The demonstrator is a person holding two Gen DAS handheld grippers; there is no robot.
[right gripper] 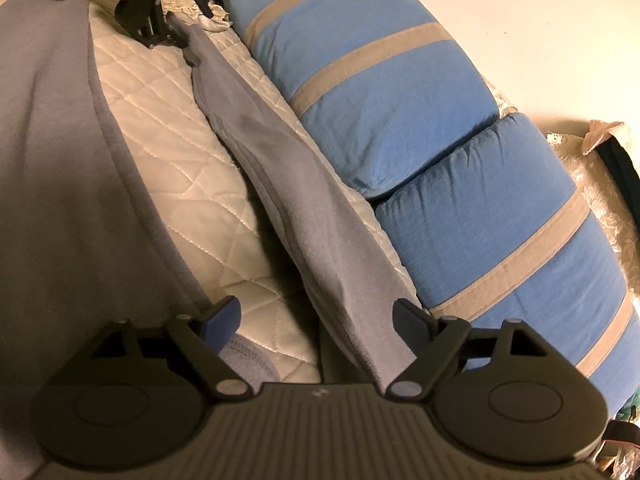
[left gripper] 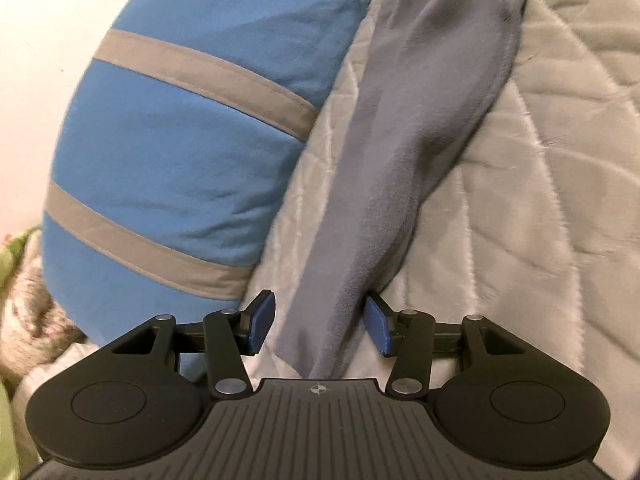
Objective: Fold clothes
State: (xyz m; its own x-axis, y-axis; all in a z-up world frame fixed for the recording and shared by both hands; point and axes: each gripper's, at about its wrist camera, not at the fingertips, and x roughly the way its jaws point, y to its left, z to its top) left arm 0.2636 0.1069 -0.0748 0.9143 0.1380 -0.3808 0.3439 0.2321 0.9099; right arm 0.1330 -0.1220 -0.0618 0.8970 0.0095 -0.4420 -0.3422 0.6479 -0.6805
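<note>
A grey-blue fleece garment lies on a quilted cream bedspread (right gripper: 160,128). One long sleeve (left gripper: 420,128) stretches out beside blue pillows. My left gripper (left gripper: 320,322) is open, its blue pads on either side of the sleeve's near end. My right gripper (right gripper: 316,322) is open too, with the sleeve's other end (right gripper: 320,220) lying between its fingers. The garment's body (right gripper: 52,120) lies at the left of the right wrist view. The left gripper also shows far off in the right wrist view (right gripper: 188,16), at the sleeve's end.
Two blue pillows with grey stripes (right gripper: 420,100) lie along the wall side of the sleeve; one shows in the left wrist view (left gripper: 192,128). A pale wall (right gripper: 540,20) stands behind them. Lace cloth (right gripper: 592,184) lies past the pillows.
</note>
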